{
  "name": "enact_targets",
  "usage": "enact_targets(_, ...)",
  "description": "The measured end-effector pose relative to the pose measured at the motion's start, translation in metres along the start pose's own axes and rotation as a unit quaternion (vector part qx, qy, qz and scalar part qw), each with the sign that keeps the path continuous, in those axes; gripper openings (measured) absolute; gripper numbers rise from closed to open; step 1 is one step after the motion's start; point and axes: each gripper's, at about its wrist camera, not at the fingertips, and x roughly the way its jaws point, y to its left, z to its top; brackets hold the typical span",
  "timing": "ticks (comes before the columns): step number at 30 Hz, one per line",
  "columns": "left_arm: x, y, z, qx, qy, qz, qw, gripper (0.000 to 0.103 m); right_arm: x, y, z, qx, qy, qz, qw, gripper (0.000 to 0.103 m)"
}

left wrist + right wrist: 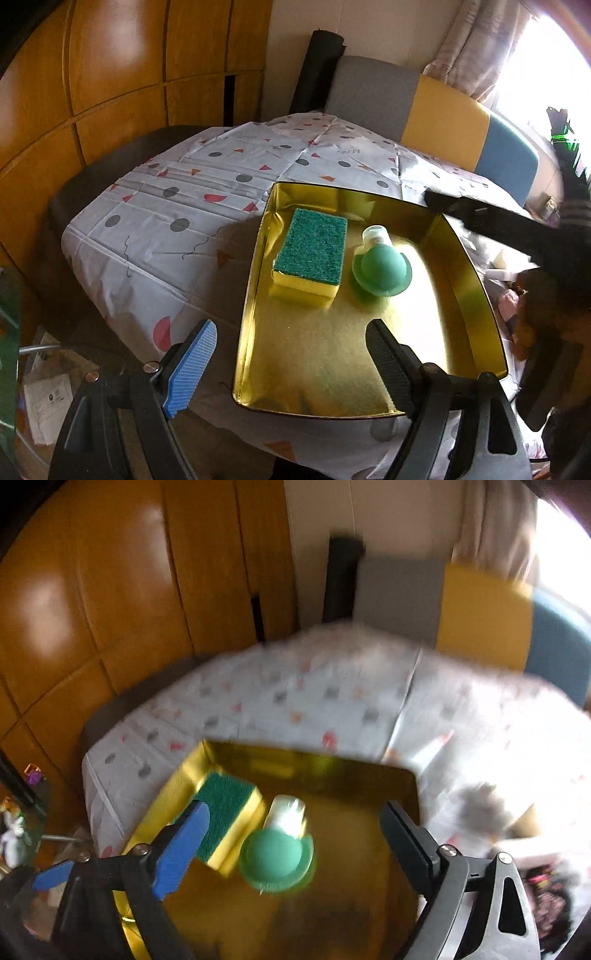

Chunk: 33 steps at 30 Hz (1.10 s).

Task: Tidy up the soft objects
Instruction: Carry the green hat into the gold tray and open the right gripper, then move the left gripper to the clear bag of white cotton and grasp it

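A gold metal tray (332, 369) lies on the patterned tablecloth. In it lie a green-topped yellow sponge (312, 251) and, to its right, a green rubber dome with a clear cap (380, 264). My left gripper (291, 350) is open and empty above the tray's near left edge. My right gripper (295, 830) is open and empty above the tray, with the dome (275, 860) and sponge (225, 819) between and just ahead of its fingers. The right wrist view is motion-blurred. The right gripper's dark arm (517, 229) shows at the tray's far right.
The white tablecloth (184, 206) with dots and triangles covers the table. A grey, yellow and blue chair back (436, 110) stands behind it. Wooden cabinet doors (110, 74) are at the left. Clutter lies at the table's right edge (509, 266).
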Motion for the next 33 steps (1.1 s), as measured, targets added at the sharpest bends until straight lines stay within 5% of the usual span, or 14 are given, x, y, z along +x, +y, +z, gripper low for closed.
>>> enact_targets(3,-0.005,-0.005,-0.001,0.009,-0.005,-0.001,0.9999,0.084,-0.039,-0.004,-0.006,-0.006,-0.061,-0.054,0.997,0.103)
enact_targets(9,-0.012,-0.016,-0.002,0.023,-0.010,-0.006,0.9997,0.084,-0.083,-0.033,-0.022,0.019,-0.080,-0.091,0.992,0.103)
enact_targets(22,-0.017,-0.049,-0.003,0.065,-0.011,-0.015,0.9977,0.084,-0.132,-0.180,-0.071,0.150,-0.020,-0.114,0.982,0.103)
enact_targets(33,-0.012,-0.091,0.012,0.089,0.011,-0.075,0.9931,0.083,-0.149,-0.306,-0.135,0.273,0.007,-0.181,0.945,0.103)
